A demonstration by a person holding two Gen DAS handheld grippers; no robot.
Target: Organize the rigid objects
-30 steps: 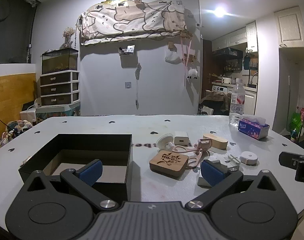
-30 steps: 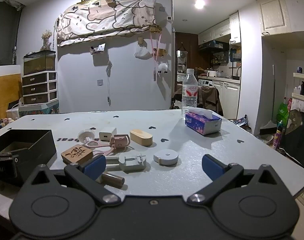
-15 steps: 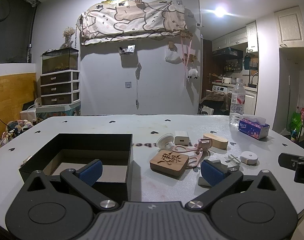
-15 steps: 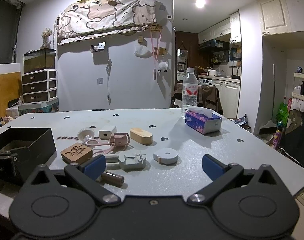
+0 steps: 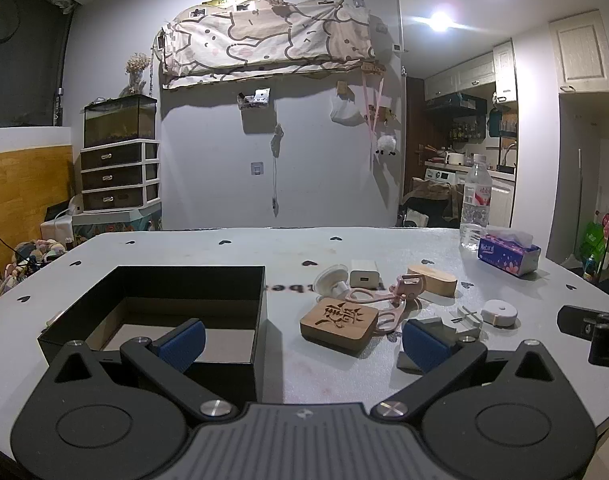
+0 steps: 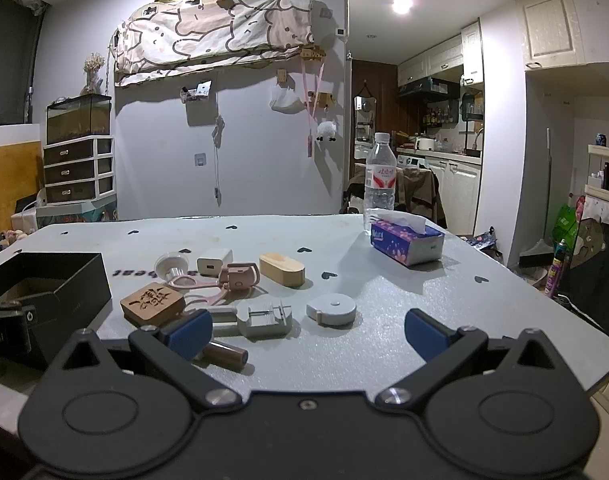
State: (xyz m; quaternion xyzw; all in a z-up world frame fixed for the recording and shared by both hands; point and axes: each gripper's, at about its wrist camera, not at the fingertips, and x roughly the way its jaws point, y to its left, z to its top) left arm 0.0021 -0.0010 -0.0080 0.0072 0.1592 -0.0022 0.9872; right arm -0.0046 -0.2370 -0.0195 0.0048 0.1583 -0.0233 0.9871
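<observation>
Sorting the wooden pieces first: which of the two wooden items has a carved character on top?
The flat square wooden block beside the black box; the oval wooden block farther back has a plain top.

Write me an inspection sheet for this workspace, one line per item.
Surface: grey table with black heart marks, stained near the middle.
Job's things: open black box, empty as far as seen; carved wooden block, oval wooden case, white charger cube, round white tape measure, grey metal tool, brown cylinder.
Clutter: purple tissue box, clear water bottle.
Grippers: left gripper and right gripper open, empty.
Cables: pink strap among the items.
Surroundings: drawer unit, kitchen behind.
</observation>
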